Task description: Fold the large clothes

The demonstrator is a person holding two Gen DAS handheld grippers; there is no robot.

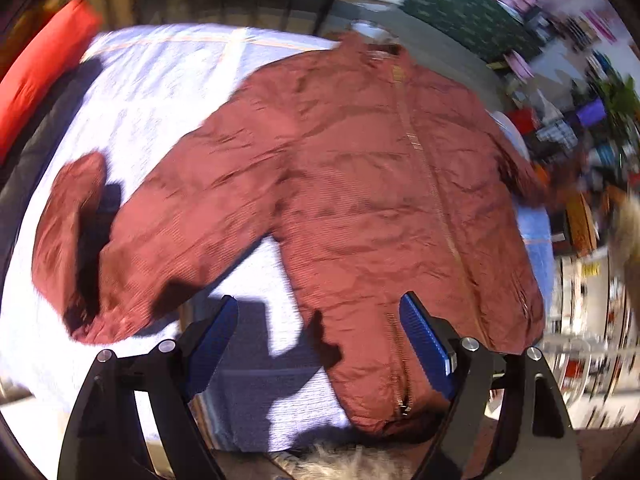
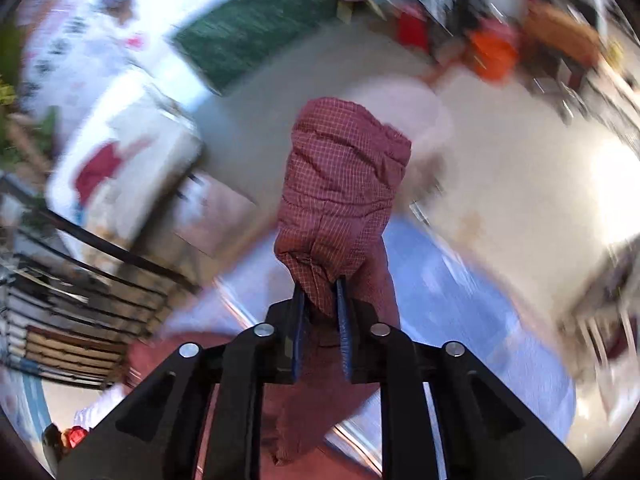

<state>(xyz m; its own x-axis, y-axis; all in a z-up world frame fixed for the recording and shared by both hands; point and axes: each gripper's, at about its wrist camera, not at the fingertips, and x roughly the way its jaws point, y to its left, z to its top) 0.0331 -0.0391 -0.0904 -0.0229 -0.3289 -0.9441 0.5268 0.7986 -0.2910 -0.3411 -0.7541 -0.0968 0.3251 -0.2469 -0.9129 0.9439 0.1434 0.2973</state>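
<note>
room behind the jacket (image 1: pixel 360 184) is motion-blurred; its right sleeve leaves frame.

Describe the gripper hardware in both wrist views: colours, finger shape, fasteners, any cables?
Both match. The left gripper has matte black angular link arms with cut-out slots, round silver pivot bolts, and flat fingers faced with ribbed blue pads. The right gripper has the same black frame, silver bolts and blue pads. No cables, markings or sleeves show.

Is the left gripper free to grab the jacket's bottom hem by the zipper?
Probably yes: the left gripper is open and empty, and the red jacket's hem lies uncovered between its fingers.
</note>
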